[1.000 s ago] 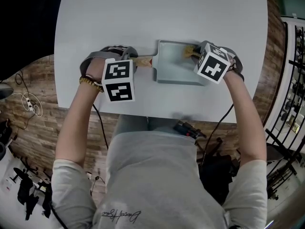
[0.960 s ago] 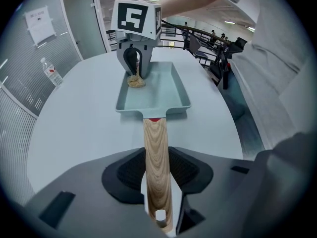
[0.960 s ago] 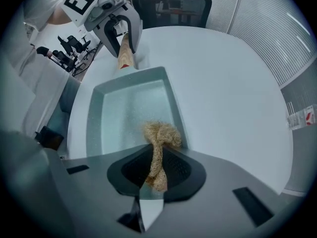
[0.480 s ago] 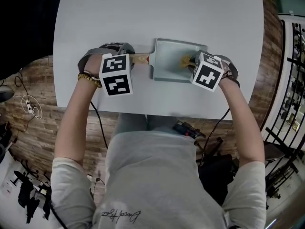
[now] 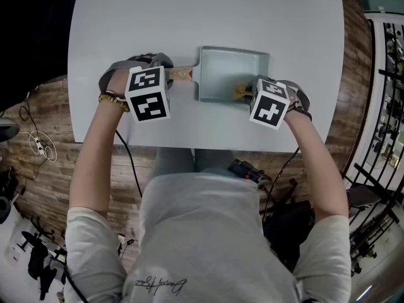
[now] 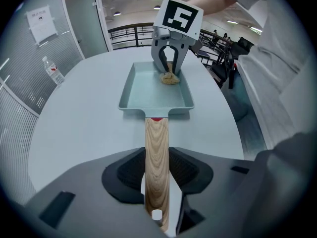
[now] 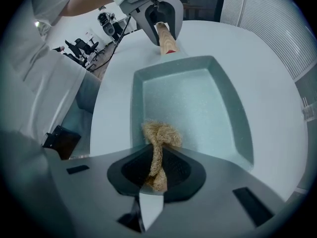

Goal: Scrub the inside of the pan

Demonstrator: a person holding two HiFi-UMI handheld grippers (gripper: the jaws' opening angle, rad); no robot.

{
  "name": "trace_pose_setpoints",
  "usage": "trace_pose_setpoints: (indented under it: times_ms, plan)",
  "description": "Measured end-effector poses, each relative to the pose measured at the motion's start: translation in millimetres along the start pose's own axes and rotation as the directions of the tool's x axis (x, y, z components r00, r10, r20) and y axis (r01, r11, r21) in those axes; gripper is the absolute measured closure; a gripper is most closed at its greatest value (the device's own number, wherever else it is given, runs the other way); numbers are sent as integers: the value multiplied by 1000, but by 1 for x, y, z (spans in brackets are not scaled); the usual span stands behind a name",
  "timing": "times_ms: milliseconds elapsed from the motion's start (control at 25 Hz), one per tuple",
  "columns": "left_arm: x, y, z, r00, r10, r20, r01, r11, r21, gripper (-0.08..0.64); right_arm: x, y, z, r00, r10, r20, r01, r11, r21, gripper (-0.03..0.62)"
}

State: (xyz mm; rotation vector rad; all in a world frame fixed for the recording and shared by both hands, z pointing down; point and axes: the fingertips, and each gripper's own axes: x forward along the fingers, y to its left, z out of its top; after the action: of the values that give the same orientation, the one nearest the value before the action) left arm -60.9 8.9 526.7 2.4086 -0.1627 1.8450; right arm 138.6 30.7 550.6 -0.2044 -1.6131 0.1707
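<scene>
Right gripper view: the right gripper (image 7: 156,175) pinches a straw-coloured scrubber (image 7: 161,134), its tuft pressed on the pan (image 7: 208,108) floor by the near wall. Most of the floor lies ahead, lengthwise toward the left gripper (image 6: 157,192), which is clamped on the wooden handle (image 6: 156,143).

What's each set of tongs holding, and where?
Left tongs: wooden handle of the pale-green rectangular pan, near its end. Right tongs: tan fibrous scrubber, gripped by its tail.

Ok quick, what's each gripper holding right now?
Left gripper: closed on the wooden handle of the pan.
Right gripper: closed on the tan scrubber, inside the pan.
</scene>
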Motion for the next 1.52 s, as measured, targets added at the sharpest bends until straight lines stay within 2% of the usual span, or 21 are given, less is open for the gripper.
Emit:
trace_pose_setpoints:
  times_ms: [280, 600, 1040, 1160, 1440, 1520]
  plan:
    - [3, -3, -3, 1000, -24, -3, 24, 999, 33, 410, 3, -2, 1, 1000, 12, -25, -13, 1000, -24, 523]
    - [0, -10, 2, 999, -46, 9, 46, 998, 36, 408, -7, -39, 1, 999, -41, -6, 41, 999, -9, 523]
    - [-3, -15, 7, 999, -41, 9, 41, 998, 40, 407, -21, -89, 9, 992, -128, -8, 128, 992, -20, 522]
    - [-5, -16, 6, 999, -41, 13, 41, 999, 35, 407, -23, -90, 12, 990, -140, -1, 140, 990, -24, 522]
    - [-3, -15, 3, 1000, -13, 4, 12, 1000, 15, 408, -21, -87, 15, 967, -252, 26, 253, 966, -51, 522]
    - [-3, -14, 2, 1000, -5, -6, 5, 1000, 20, 408, -20, -82, 14, 966, -256, 22, 257, 965, -61, 522]
